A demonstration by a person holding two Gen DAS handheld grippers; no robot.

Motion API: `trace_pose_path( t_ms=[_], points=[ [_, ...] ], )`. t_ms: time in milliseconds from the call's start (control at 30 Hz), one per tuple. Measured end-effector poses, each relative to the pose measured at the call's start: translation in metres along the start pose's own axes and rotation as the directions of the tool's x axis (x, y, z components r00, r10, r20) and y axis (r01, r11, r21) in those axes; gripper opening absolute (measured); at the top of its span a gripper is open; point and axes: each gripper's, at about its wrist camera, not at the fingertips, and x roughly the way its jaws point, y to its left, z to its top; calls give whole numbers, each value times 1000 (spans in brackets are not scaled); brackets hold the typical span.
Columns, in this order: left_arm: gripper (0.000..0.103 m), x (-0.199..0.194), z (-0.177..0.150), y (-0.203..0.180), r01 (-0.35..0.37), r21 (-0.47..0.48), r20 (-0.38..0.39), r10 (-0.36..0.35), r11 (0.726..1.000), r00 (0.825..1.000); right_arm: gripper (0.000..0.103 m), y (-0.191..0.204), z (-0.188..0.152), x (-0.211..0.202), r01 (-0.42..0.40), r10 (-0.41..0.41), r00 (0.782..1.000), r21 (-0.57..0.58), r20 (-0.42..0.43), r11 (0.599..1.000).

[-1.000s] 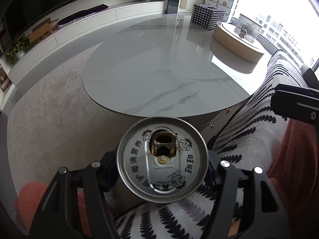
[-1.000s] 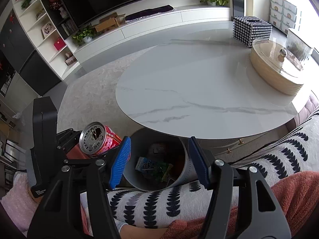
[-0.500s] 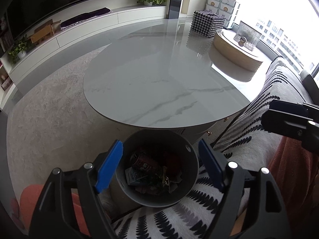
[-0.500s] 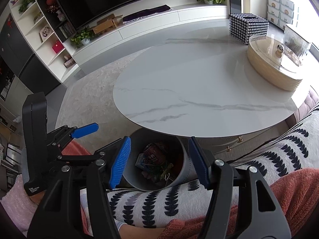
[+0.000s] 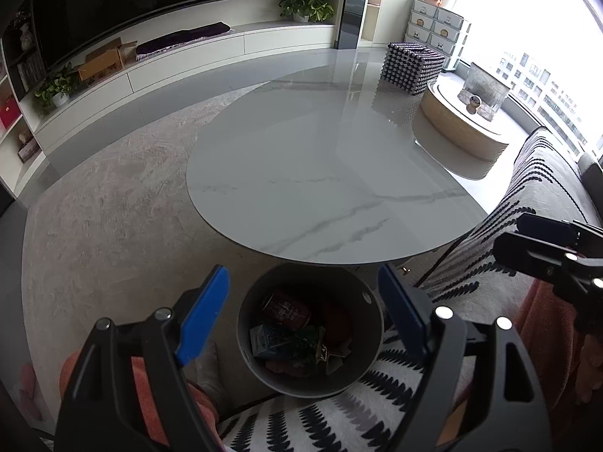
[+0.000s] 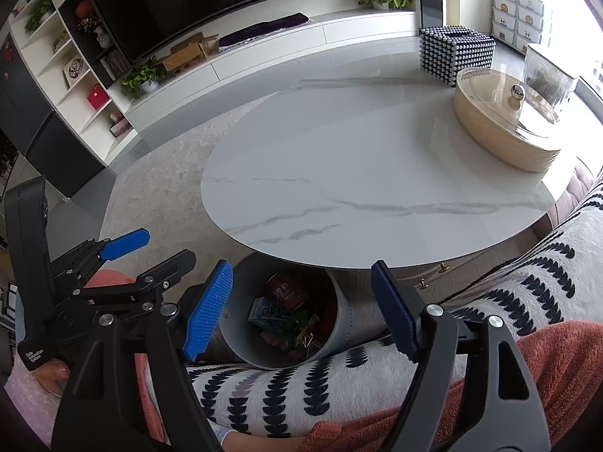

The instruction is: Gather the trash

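Observation:
A grey round bin [image 5: 371, 303] stands on the floor under the edge of the marble table [image 5: 320, 173]. In it lie a red can [image 5: 286, 309], a blue carton [image 5: 269, 339] and other scraps. My left gripper [image 5: 301, 275] hovers above the bin, its jaws opening with nothing between them. From the right wrist view the bin [image 6: 345, 320] and the red can [image 6: 284, 290] show between the fingers of my right gripper [image 6: 301, 269]. Its jaws are opening too and hold nothing. The left gripper [image 6: 150, 250] appears at the left there.
A black-and-white studded box [image 5: 410, 66] and a wooden oval container with a clear lid [image 6: 505, 128] stand at the table's far right. A leaf-patterned throw [image 6: 301, 388] covers the sofa in front of me, over a person's orange-clad legs [image 6: 471, 376]. Grey carpet [image 5: 113, 203] stretches to the left.
The left gripper let go of the red can, which now lies in the bin, and the gripper opened and rose. The right gripper's jaws spread wider.

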Motion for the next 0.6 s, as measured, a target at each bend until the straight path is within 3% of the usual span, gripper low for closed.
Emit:
trace_pose_path(
  t_ms=[267, 433, 600],
  points=[
    [81, -30, 9, -2, -77, 12, -26, 77, 997, 997, 87, 8, 7, -25, 124, -123, 992, -12, 16, 992],
    [83, -58, 24, -9, -94, 31, -15, 94, 995, 995, 88, 10, 16, -54, 182, -181, 983, -5, 31, 983],
    [87, -89, 44, -19, -90, 47, 1, 91, 995, 996, 88, 10, 32, -85, 184, -184, 983, 7, 13, 983]
  ],
)
